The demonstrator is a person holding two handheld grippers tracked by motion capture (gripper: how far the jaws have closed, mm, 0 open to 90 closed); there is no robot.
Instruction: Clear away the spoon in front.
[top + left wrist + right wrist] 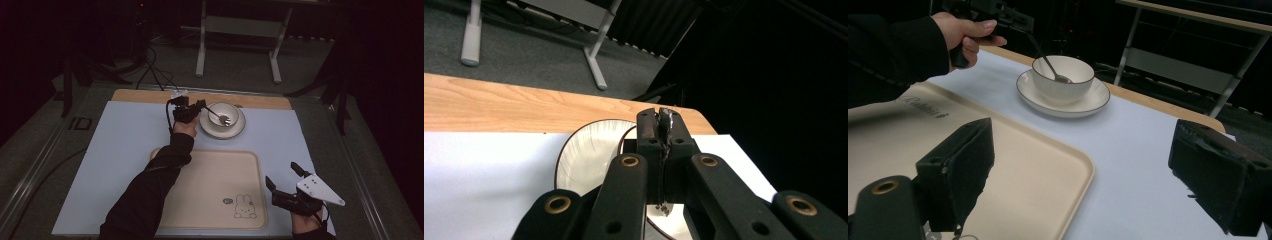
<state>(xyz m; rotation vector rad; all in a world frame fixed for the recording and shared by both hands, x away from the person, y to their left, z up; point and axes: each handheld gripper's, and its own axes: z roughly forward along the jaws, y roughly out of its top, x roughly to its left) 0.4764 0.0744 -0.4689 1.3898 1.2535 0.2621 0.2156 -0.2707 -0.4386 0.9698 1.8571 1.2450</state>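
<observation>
high view: left tool (201,106) clenched on thin metal spoon (219,117), tip in white bowl (223,112)

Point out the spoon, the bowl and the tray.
spoon (1048,63): right gripper view, on its handle.
bowl (1068,88): right gripper view, on its outer wall.
tray (215,175): high view, on its bare floor.

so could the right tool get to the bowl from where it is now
Probably yes. The right tool hangs open beside the tray, and bare mat lies between it and the bowl. The left tool, holding the spoon, crowds the bowl's other side.
</observation>
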